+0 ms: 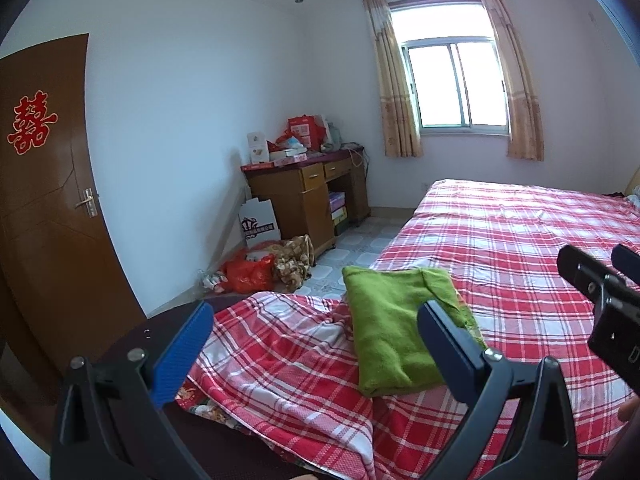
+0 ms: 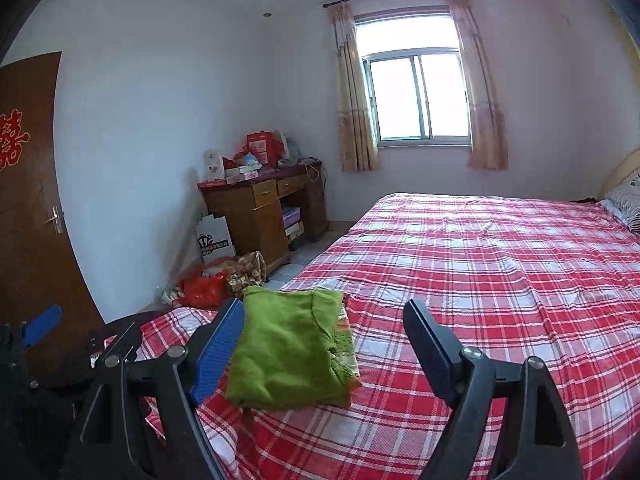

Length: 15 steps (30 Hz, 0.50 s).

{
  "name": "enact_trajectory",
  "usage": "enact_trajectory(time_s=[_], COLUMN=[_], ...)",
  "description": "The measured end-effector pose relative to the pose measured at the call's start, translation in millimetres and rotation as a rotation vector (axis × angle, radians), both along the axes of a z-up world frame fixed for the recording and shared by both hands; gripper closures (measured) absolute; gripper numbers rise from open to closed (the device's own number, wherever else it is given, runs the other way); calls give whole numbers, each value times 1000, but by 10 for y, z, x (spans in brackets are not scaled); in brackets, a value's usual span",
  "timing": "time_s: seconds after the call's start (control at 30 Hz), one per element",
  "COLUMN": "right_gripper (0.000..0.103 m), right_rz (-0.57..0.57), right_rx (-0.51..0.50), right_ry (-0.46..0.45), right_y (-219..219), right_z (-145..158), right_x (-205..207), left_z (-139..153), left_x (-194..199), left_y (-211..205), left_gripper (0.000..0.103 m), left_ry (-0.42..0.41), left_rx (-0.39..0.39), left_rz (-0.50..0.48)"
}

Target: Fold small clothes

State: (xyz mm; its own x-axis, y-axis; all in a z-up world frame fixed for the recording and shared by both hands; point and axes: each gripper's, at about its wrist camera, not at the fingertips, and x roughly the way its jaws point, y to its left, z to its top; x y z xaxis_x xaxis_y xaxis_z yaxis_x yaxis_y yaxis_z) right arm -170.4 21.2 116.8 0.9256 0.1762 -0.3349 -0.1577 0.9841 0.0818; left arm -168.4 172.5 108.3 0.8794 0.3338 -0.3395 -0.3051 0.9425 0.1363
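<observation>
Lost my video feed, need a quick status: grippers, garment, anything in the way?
Left gripper open, empty. Right gripper open, empty. Green garment lies folded on the plaid bed, free of both. Nothing in the way.

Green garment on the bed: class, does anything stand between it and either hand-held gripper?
Nothing visible does. The green garment lies folded on the checked bedsheet, with only bare sheet before the open right hand-held gripper and left hand-held gripper.

A green garment is lying on the bed's red-and-white plaid sheet. The gripper fingers are showing ribbed blue pads on black frames. A red emblem is decorating the brown door; beige curtains are hanging.
</observation>
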Motion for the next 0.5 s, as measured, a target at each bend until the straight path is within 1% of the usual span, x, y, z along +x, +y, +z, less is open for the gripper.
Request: enact_trajectory(time_s=[0.13,0.33,0.5], right_gripper=[21,21,21], right_rz=[0,-8,2], right_rx=[-3,10,-1], right_ry=[8,7,1], right_y=[7,-21,-14], right_z=[-14,-7,-16], right_x=[19,13,5], left_z=[3,8,6], left_x=[8,6,13], left_y=[30,37,34], left_gripper=[0,0,0], left_ry=[3,3,5], left_rx=[-12,-12,-12], left_rz=[0,-1,-2])
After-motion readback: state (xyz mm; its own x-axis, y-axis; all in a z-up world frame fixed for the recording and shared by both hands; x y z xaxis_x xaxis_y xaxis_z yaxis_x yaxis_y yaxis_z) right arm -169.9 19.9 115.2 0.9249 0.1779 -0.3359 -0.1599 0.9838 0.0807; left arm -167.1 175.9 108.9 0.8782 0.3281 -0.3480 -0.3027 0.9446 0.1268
